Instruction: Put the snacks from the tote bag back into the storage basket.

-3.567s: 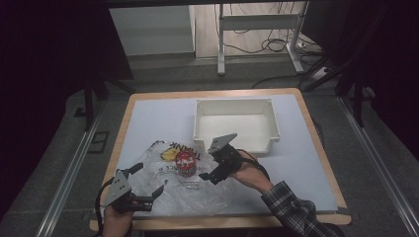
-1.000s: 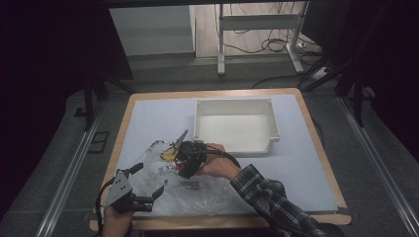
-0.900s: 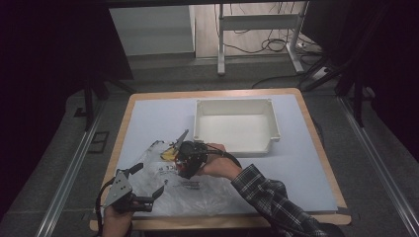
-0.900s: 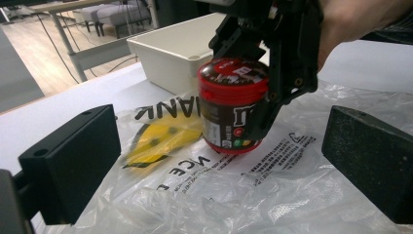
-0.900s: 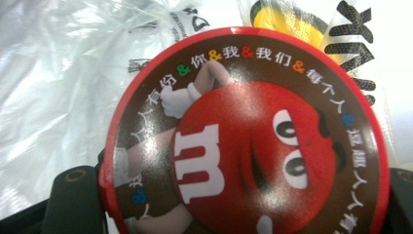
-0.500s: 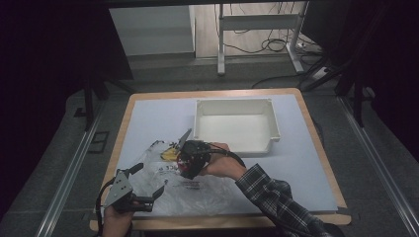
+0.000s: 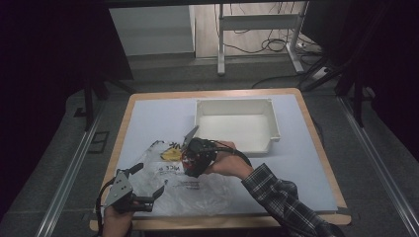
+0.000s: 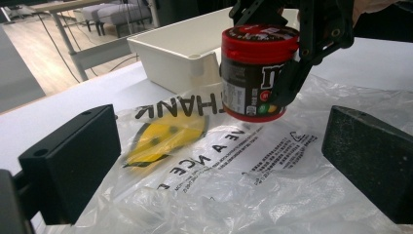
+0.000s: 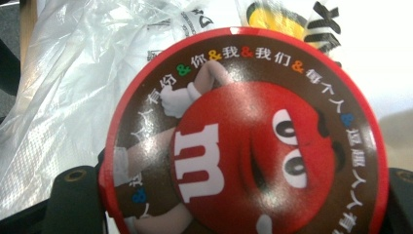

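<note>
Right now, hold: the right gripper (image 7: 193, 159) is clamped on the candy jar (image 8: 257, 73), jaws pressing its sides below the red lid, so the jar hangs upright
Jar position: lifted just clear of the plastic bag (image 7: 190, 185), above the bag's printed end, on the side toward the white bin (image 7: 236, 123)
Likely reason: I'd judge the jar is coming out of the bag, or off it, and is bound for the bin, which stands open and empty just beyond
Left gripper (image 7: 148, 193): jaws apart, low at the bag's near corner, farthest from the bin; it grips nothing, and looks ready to pin the film down
Lid: the right gripper view looks straight down on the red cartoon face
Around: bare counter (image 7: 148, 118) beside the bin, a table frame and cables on the floor behind it
In the way: only the bin's near wall, which the jar must clear; loose film could cling and ride up
</note>
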The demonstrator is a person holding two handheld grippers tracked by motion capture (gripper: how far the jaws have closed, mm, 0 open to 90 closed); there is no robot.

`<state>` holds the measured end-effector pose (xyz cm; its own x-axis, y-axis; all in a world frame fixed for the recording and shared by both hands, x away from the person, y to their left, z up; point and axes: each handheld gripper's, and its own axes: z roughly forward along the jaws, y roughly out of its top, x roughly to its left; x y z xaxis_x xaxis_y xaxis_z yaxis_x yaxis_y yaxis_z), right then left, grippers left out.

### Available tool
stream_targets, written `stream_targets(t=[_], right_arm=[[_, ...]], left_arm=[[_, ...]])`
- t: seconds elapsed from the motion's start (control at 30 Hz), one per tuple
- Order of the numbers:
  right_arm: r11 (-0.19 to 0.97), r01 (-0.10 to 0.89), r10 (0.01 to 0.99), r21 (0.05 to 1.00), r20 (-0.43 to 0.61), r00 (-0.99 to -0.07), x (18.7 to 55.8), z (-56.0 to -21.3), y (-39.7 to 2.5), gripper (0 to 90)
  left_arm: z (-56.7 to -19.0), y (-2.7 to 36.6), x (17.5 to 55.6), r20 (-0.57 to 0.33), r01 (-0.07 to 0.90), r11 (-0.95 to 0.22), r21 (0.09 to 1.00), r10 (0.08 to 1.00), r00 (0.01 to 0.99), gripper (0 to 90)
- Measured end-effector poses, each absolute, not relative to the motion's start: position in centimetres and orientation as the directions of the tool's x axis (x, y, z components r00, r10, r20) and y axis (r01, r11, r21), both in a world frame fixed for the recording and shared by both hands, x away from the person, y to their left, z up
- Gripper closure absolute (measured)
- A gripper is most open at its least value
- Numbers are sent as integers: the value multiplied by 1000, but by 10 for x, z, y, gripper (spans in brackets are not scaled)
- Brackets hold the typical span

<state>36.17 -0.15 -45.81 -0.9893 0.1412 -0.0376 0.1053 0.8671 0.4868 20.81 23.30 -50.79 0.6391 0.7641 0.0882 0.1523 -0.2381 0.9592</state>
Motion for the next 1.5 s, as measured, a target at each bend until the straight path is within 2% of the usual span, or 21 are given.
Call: stream_targets(t=[0.9,1.5], right_arm=[[855,132,184,502,-56,-981,374,-440,-50,257],[838,173,235,518,-57,-970,403,-436,-78,258]], left_arm=[[-508,232,208,88,155,-240,958,766,637,5],[-508,232,208,93,156,-245,957,767,635,5]])
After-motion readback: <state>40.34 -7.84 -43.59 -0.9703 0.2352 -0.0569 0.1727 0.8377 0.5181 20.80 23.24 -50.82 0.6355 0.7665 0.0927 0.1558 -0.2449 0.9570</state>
